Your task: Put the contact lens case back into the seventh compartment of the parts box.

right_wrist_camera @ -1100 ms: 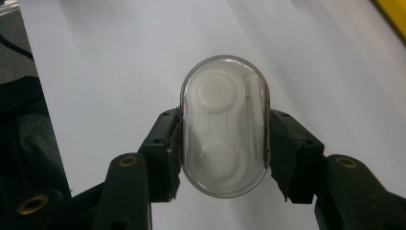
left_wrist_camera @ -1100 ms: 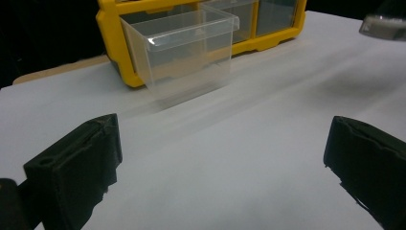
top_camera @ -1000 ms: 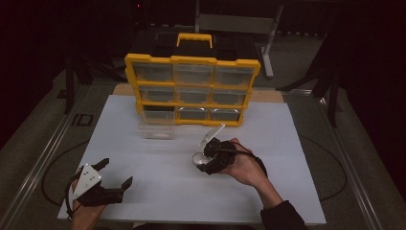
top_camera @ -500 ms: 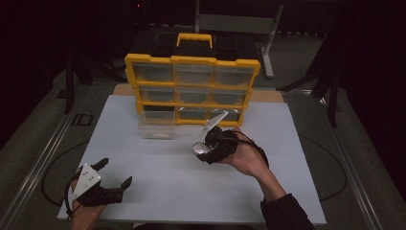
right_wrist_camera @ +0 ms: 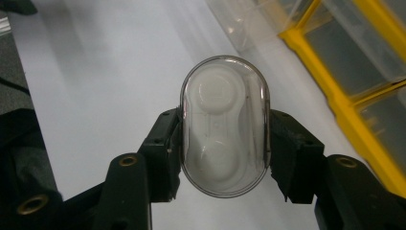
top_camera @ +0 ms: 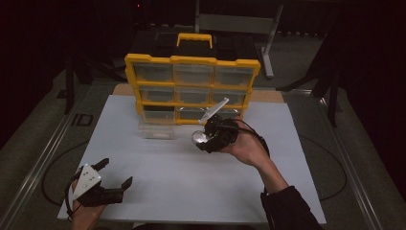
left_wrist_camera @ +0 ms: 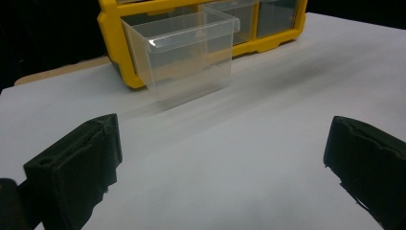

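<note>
The right tool (top_camera: 203, 139) has risen toward the yellow organizer (top_camera: 191, 86), wrist tilted, pinching an oval case (right_wrist_camera: 224, 132).

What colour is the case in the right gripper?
White inside a clear oval shell; the right gripper view shows it best.

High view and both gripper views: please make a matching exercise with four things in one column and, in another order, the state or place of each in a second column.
Things:
1. oval clear case
2. left gripper
3. clear drawer
4. yellow organizer

States or places:
A. jaws wide apart, nothing between them
B. stands upright at the far edge of the white board
C. clamped between the jaws of the right gripper
D. pulled out, sitting on the board in front of the bottom row

Right pairs: 1-C, 2-A, 3-D, 4-B
</note>
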